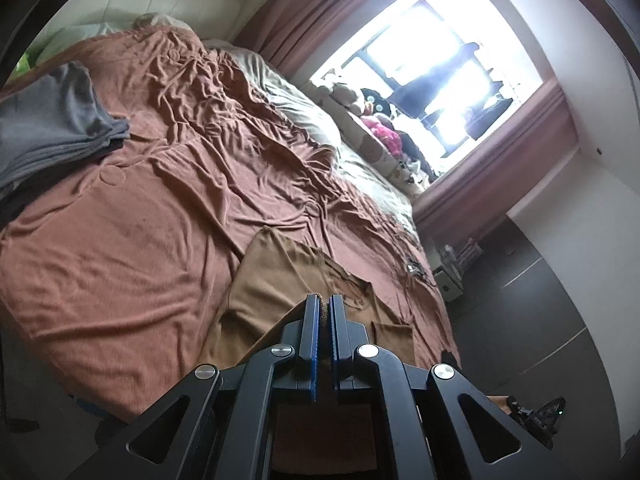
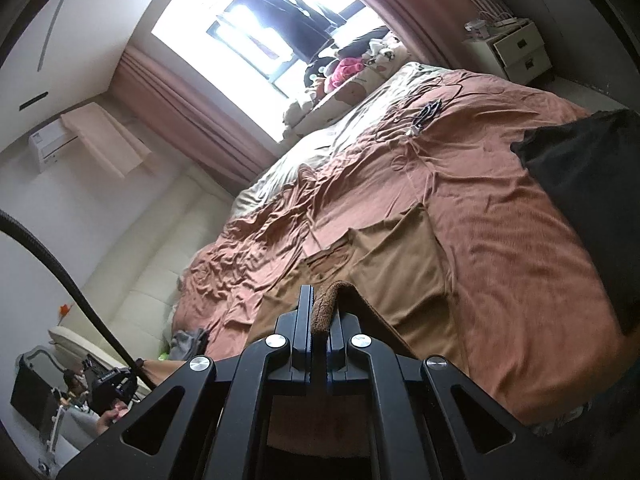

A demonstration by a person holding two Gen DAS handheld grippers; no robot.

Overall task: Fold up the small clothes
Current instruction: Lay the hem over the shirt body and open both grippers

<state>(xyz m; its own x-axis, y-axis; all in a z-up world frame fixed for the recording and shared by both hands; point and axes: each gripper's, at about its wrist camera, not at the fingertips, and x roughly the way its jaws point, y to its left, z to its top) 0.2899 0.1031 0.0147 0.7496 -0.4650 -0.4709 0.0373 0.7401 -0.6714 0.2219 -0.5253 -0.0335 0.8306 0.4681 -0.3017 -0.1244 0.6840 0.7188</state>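
Observation:
A tan-brown garment [image 1: 288, 280] lies spread on the rust-coloured bedsheet [image 1: 140, 240]. My left gripper [image 1: 324, 300] is shut on an edge of it, with a strip of brown cloth pinched between the blue pads. In the right wrist view the same garment [image 2: 396, 264] lies on the sheet [image 2: 500, 220]. My right gripper [image 2: 322, 292] is shut on another edge of it, and a rolled fold of cloth stands up between the fingers.
A stack of folded grey clothes [image 1: 52, 128] sits at the far left of the bed. A dark cloth [image 2: 588, 184] hangs at the right. Pillows and stuffed toys [image 1: 368, 104] line the window side. A white bedside cabinet [image 2: 516, 48] stands beyond the bed.

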